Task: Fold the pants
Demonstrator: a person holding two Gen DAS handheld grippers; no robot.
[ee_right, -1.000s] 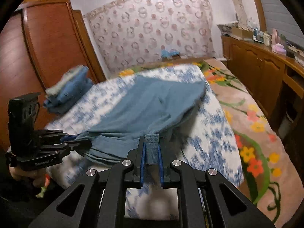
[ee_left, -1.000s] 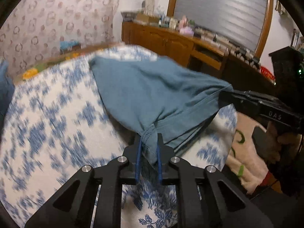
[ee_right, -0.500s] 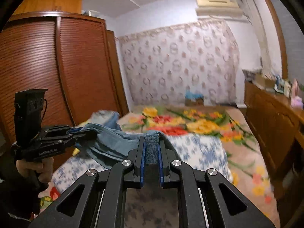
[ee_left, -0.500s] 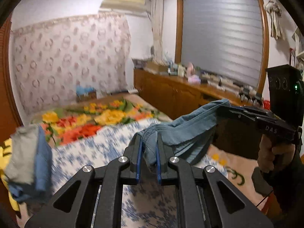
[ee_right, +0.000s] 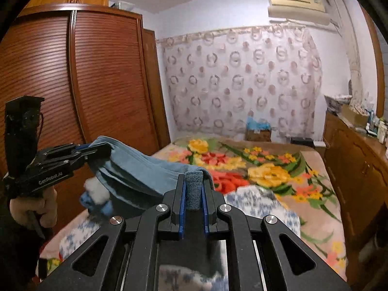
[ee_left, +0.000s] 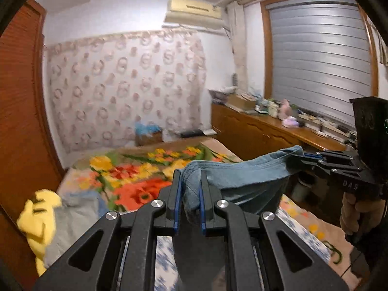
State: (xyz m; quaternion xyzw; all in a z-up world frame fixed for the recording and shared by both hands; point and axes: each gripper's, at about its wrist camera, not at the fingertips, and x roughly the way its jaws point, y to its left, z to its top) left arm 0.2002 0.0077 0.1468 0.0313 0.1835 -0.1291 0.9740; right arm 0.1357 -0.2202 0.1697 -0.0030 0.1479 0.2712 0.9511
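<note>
I count one pair of blue pants [ee_left: 245, 177], and I have it off the bed, strung in the air between my two grippers. My left gripper [ee_left: 189, 184] has its jaws clamped on a bunched fold of the blue cloth; from there the fabric runs right to my right gripper [ee_left: 297, 156], whose jaws are clamped on another edge. From the right wrist view the same holds: a thick band of the pants [ee_right: 194, 189] sits pinched between the jaws of the right gripper [ee_right: 193, 191], and the cloth sags left to the left gripper [ee_right: 97, 149]. The lower part of the garment drops below the jaws and out of sight.

I see two hands, one on each gripper handle: the right hand [ee_left: 356, 212] and the left hand [ee_right: 36, 208].

Below and beyond the jaws lies one bed [ee_right: 312, 167], with a floral blanket [ee_right: 266, 172] of yellow and red flowers and a blue-and-white patterned sheet [ee_right: 254, 203] nearer to me. Left of the left jaws is a blurred heap of yellow and grey cloth [ee_left: 48, 218].

Around the room: one slatted wooden wardrobe [ee_right: 92, 77], one ring-patterned curtain [ee_right: 242, 77] on the far wall, one air conditioner [ee_left: 194, 12], one shuttered window [ee_left: 320, 60], and one long wooden sideboard [ee_left: 262, 131] with cluttered small items I cannot count.
</note>
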